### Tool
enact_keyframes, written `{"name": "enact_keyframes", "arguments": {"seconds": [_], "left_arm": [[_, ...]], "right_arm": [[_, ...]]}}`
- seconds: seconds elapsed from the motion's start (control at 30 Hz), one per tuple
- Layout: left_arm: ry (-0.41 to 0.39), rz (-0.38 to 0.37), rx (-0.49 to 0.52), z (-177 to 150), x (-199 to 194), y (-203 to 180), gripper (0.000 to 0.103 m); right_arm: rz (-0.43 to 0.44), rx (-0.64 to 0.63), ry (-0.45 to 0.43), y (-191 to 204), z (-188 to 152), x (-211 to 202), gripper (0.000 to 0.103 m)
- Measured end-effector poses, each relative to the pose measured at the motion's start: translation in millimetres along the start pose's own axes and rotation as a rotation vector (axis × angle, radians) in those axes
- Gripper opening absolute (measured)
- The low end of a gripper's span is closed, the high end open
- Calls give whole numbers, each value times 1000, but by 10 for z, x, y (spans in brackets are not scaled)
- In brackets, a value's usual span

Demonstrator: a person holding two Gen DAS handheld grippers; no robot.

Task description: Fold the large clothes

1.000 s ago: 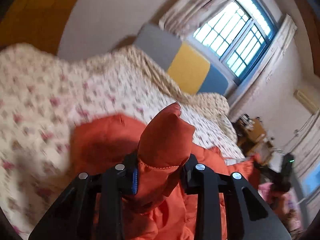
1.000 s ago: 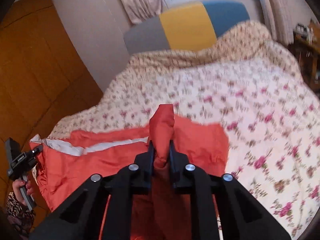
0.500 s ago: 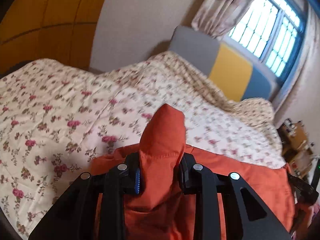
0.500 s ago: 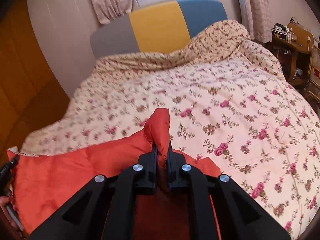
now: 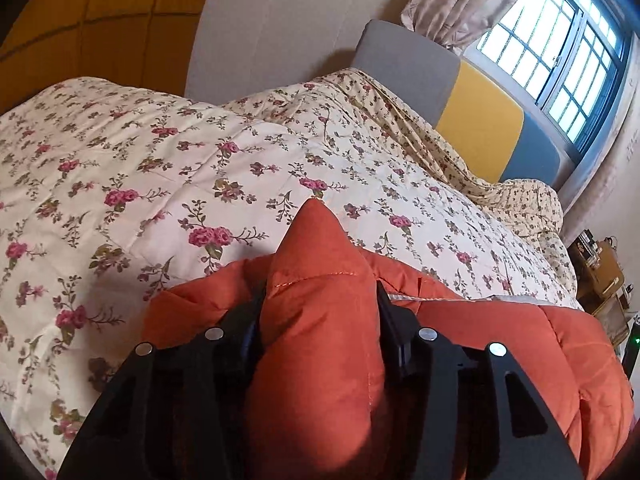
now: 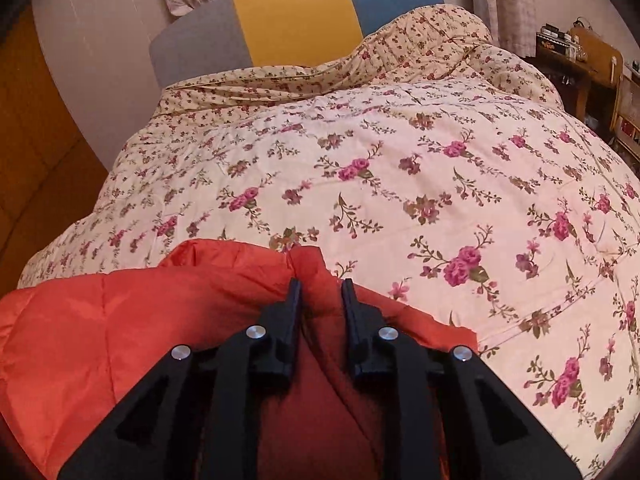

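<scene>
In the left wrist view, the black two-finger left gripper (image 5: 318,304) pinches a thick bunched fold of the padded orange quilted jacket (image 5: 500,344), the fabric rising in a peak between and beyond its fingers. The rest of the jacket spreads to the right over the cream quilt printed with pink roses (image 5: 160,168) that covers the bed. Behind the quilt stands an upholstered headboard in grey, yellow and blue panels (image 5: 478,128), with a barred window (image 5: 556,52) and a pale patterned curtain (image 5: 460,4) above it.

In the right wrist view, the black right gripper (image 6: 320,294) has its fingers slightly apart, with a ridge of the same orange jacket (image 6: 120,320) between them; whether they press it I cannot tell. The jacket lies flat on the floral quilt (image 6: 400,160), stretching to the left edge of the view. A wooden desk (image 6: 580,60) stands at far right beside the bed.
</scene>
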State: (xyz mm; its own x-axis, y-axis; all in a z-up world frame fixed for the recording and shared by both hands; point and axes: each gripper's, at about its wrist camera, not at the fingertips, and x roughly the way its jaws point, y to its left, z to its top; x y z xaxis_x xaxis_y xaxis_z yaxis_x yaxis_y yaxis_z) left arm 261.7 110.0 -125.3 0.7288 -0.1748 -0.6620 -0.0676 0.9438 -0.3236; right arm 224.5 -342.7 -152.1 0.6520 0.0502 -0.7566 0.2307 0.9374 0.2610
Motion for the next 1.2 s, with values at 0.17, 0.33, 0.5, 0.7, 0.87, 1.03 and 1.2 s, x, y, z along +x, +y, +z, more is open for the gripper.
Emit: {"name": "enact_keyframes", "arguments": {"seconds": [0.17, 0.33, 0.5, 0.7, 0.87, 1.03, 1.2], "left_arm": [[11, -7, -9, -4, 68, 25, 53], [20, 44, 8, 18, 10, -23, 60], [-106, 121, -15, -12, -630, -227, 97], [-194, 109, 183, -249, -1031, -1125, 100], [-131, 154, 319, -383, -561, -1613, 100], [-80, 128, 319, -542, -142, -1476, 100], [-86, 112, 315, -613, -56, -1441, 100]], "right_arm": [[-32, -8, -2, 34, -19, 66, 18], [-79, -39, -7, 93, -31, 84, 19], [-98, -51, -14, 107, -37, 70, 21], [-109, -58, -18, 121, -34, 57, 22], [-114, -58, -24, 117, -39, 43, 22], [-102, -43, -31, 103, -42, 18, 24], [-117, -52, -35, 127, -43, 17, 24]]}}
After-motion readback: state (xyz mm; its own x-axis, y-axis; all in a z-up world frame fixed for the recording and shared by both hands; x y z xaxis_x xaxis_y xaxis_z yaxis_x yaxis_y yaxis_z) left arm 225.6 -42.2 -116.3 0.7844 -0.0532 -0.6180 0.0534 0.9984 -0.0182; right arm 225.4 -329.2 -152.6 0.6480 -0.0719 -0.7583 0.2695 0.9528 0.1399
